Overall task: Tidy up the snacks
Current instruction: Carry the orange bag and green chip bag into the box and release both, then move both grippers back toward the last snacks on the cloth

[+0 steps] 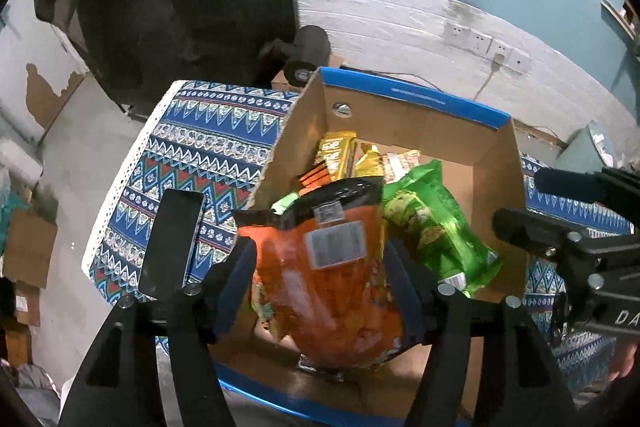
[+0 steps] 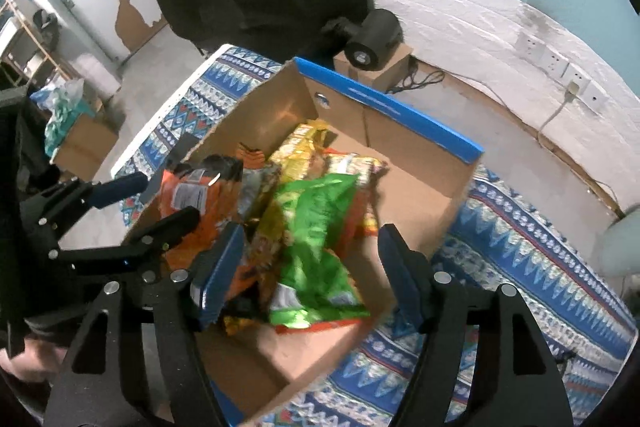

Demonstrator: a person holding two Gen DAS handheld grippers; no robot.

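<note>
1. The left gripper (image 1: 320, 283) is seen with jaws parted around the orange snack bag (image 1: 332, 267); whether the pads press on it cannot be told.
2. The right gripper (image 2: 312, 279) is held with jaws wide; the green snack bag (image 2: 316, 247) lies between them, untouched.
3. Both bags are found inside one cardboard box (image 1: 400, 119) with blue edges, beside several yellow packets (image 1: 340, 151).
4. The box is set on a patterned tabletop (image 1: 192, 151); one dark phone (image 1: 172, 239) lies left of it.
5. One black fan (image 2: 372, 39) and four wall sockets (image 1: 486, 45) are seen behind.
</note>
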